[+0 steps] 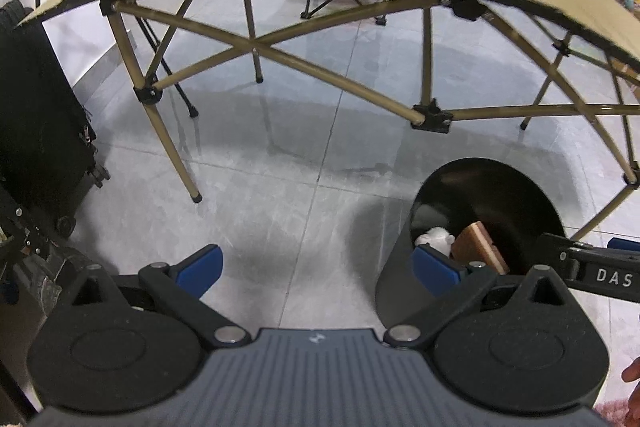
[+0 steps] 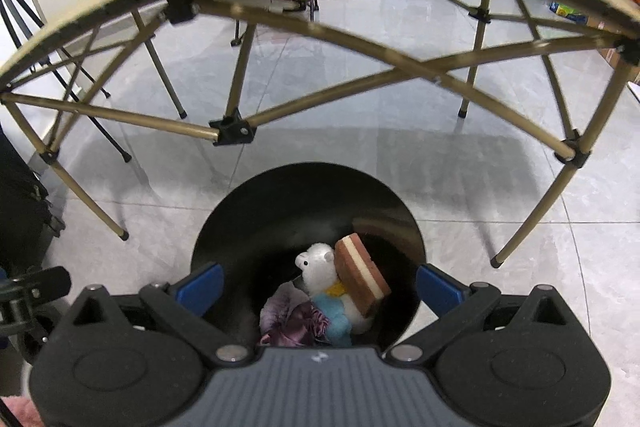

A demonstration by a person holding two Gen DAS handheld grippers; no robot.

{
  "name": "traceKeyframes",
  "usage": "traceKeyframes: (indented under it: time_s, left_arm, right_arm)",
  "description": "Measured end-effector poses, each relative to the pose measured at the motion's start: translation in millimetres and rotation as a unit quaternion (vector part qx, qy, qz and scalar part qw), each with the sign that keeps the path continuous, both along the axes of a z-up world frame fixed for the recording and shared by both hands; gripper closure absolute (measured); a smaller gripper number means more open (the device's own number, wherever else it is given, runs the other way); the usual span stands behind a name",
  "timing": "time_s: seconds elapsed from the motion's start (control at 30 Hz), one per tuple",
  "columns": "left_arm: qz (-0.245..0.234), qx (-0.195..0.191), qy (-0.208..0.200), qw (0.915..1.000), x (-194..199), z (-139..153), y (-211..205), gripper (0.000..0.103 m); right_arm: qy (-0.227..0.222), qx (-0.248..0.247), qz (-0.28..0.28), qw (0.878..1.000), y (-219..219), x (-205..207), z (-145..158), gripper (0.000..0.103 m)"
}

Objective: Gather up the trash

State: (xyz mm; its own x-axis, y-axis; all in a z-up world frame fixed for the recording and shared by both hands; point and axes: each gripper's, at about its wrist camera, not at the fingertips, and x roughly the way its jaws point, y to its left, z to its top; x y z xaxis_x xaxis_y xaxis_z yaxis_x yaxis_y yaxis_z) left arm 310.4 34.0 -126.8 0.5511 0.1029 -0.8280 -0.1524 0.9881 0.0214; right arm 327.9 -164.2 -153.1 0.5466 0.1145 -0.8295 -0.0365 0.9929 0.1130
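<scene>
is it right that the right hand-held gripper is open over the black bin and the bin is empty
Not quite. The right hand-held gripper is open over the black bin, but the bin is not empty: the right wrist view shows a white plush toy, a layered brown sponge and purple fabric inside.

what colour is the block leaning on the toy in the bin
Brown with a cream stripe through the middle; clearest in the right wrist view.

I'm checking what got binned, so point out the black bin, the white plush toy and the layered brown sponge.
black bin [image 2: 280, 203]: right wrist view, far inner wall.
white plush toy [image 2: 316, 261]: right wrist view, its head.
layered brown sponge [image 2: 362, 277]: right wrist view, its striped side.
</scene>
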Motion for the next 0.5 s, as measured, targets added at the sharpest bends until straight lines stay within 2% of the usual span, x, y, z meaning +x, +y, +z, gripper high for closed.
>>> traceKeyframes:
  time_s: [0.2, 0.5]
  left_arm:
    - [-0.017, -0.004, -0.031, 0.9994, -29.7, 28.6, -9.1, 0.0]
    - [-0.065, 0.0, -0.077, 0.9949, -94.6, 72.6, -24.9, 0.0]
  right_arm:
    - [-0.036, 0.01, 0.006, 0.999, -12.1, -37.8, 42.7, 0.0]
    - [-0.086, 0.011, 0.018, 0.996, -37.0, -112.9, 103.7, 0.0]
